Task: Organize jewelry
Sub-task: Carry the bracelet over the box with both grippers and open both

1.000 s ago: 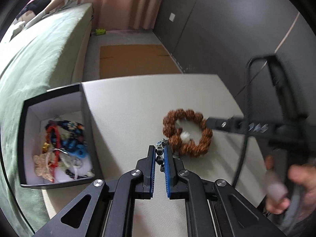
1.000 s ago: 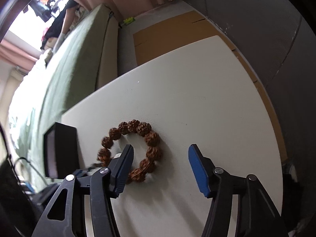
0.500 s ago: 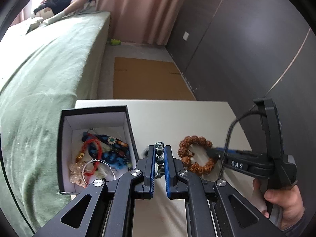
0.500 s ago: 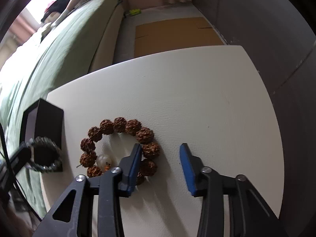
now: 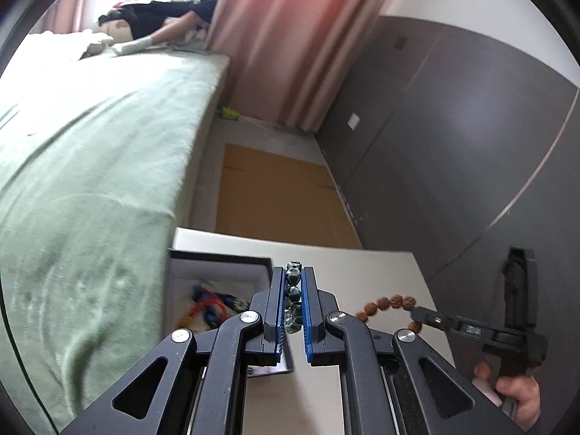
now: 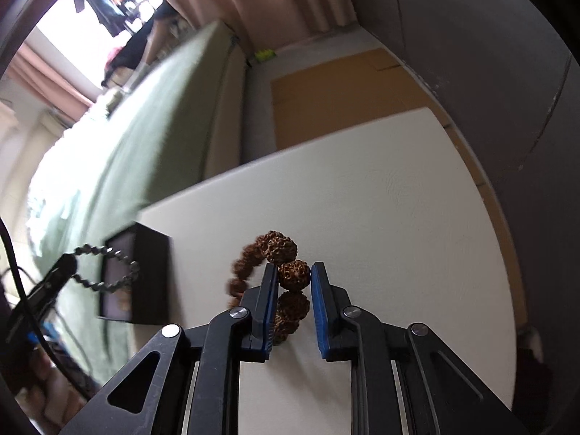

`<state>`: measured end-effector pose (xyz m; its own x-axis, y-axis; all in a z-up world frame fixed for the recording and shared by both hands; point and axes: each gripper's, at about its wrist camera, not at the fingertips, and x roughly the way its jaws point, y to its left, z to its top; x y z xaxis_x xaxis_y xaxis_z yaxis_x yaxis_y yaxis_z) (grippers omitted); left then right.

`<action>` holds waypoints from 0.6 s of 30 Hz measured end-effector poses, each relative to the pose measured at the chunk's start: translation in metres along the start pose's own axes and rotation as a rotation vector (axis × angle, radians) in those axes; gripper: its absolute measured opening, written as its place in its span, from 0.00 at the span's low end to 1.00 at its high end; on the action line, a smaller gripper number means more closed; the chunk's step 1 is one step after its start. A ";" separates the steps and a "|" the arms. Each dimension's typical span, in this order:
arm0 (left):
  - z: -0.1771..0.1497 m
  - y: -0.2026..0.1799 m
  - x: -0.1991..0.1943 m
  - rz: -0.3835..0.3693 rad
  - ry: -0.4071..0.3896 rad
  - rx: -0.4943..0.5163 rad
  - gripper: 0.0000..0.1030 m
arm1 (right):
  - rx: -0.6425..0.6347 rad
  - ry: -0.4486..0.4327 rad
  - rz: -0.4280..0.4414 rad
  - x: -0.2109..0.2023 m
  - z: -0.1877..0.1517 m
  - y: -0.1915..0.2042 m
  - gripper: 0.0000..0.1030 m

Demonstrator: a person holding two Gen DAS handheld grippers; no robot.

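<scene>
Left tool [image 5: 293, 290] is gripping the dark bead bracelet [image 5: 293, 299] above the box [image 5: 217, 259]; right tool [image 6: 293, 279] is closing on the brown bead bracelet [image 6: 277, 257].

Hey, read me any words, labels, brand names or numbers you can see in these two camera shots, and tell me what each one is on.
None can be read.
Right claw: a small marking on its body, too blurred to read.
Box, beads, wall: no text shows.
</scene>
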<state>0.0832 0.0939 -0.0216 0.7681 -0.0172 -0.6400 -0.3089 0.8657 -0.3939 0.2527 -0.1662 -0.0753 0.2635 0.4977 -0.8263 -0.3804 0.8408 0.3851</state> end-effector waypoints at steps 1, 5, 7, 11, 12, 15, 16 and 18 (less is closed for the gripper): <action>0.001 0.004 -0.003 0.009 -0.007 -0.011 0.08 | 0.003 -0.009 0.021 -0.003 -0.001 0.005 0.18; 0.002 0.017 -0.003 0.039 -0.004 -0.035 0.08 | 0.034 -0.037 0.149 -0.015 -0.005 0.012 0.18; 0.002 0.021 -0.001 0.042 0.004 -0.045 0.08 | 0.032 -0.045 0.183 -0.017 -0.015 0.021 0.18; 0.000 0.023 0.002 0.020 0.014 -0.059 0.08 | 0.026 -0.060 0.224 -0.015 -0.019 0.036 0.18; 0.000 0.023 0.005 0.004 0.024 -0.065 0.08 | 0.023 -0.064 0.232 -0.016 -0.020 0.039 0.18; -0.003 0.022 0.015 -0.001 0.055 -0.062 0.08 | 0.019 -0.074 0.245 -0.015 -0.020 0.046 0.18; -0.004 0.022 0.019 0.019 0.067 -0.057 0.08 | 0.019 -0.075 0.249 -0.015 -0.020 0.049 0.18; -0.003 0.022 0.023 0.070 0.093 -0.046 0.09 | 0.020 -0.072 0.256 -0.012 -0.017 0.055 0.18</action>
<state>0.0921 0.1112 -0.0472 0.6888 -0.0056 -0.7249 -0.3874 0.8423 -0.3747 0.2136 -0.1302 -0.0511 0.2233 0.7083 -0.6697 -0.4256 0.6889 0.5867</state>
